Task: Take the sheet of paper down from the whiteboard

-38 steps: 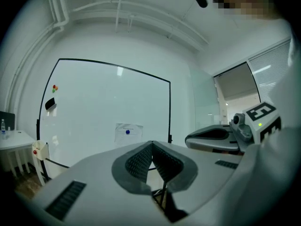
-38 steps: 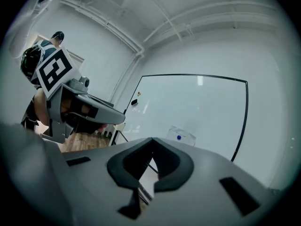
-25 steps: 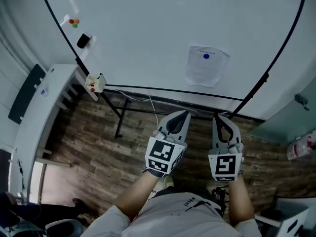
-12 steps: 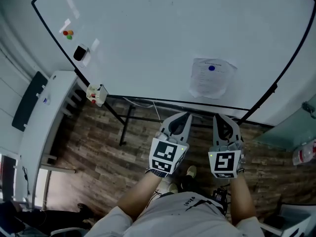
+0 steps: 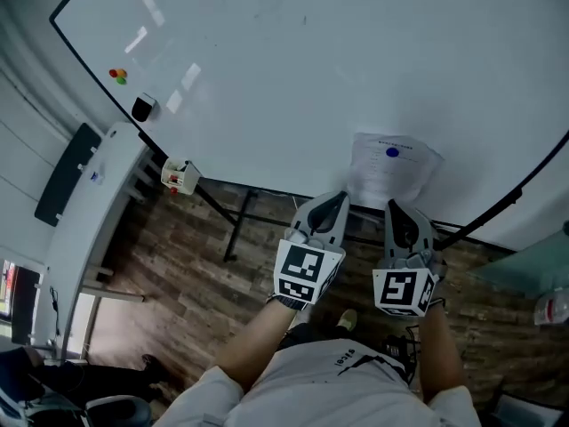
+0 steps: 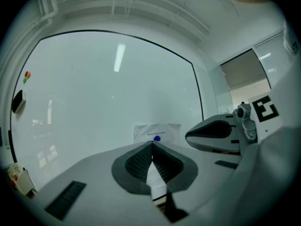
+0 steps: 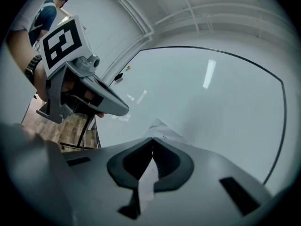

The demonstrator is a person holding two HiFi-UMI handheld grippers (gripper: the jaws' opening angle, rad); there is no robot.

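A: Where is the sheet?

B: The white printed sheet of paper point(image 5: 394, 172) is flat on the big black-framed whiteboard point(image 5: 293, 69), low on its right part. A round blue magnet point(image 5: 393, 152) pins it near the top edge. The lower corners look slightly lifted.

A: Grippers?

B: Both are held level, side by side, noses toward the board. The left gripper point(image 5: 336, 197) has its tips just below the sheet's lower left corner, so the sheet sits at its 1 o'clock. The right gripper point(image 5: 395, 205) is under the sheet's bottom edge, with the sheet at its 12 o'clock.

A: Jaws?

B: In the left gripper view the two dark pads meet at the tip, with nothing between them. The sheet and magnet show just past the tip. The right gripper view is the same: pads together and empty, with the sheet's corner beyond the tip.

A: Contact with the sheet?

B: Cannot tell for either gripper from the head view. The gripper views suggest a gap.

A: Anything else on the board?

B: At 10 o'clock in the head view there are small coloured round magnets point(image 5: 117, 76) and, just below them, a black eraser point(image 5: 141, 108). A small white box point(image 5: 180, 176) hangs at the board's lower left corner. There is a brown wood-plank floor point(image 5: 187, 283) underneath and a long white desk point(image 5: 89, 212) at 9 o'clock.
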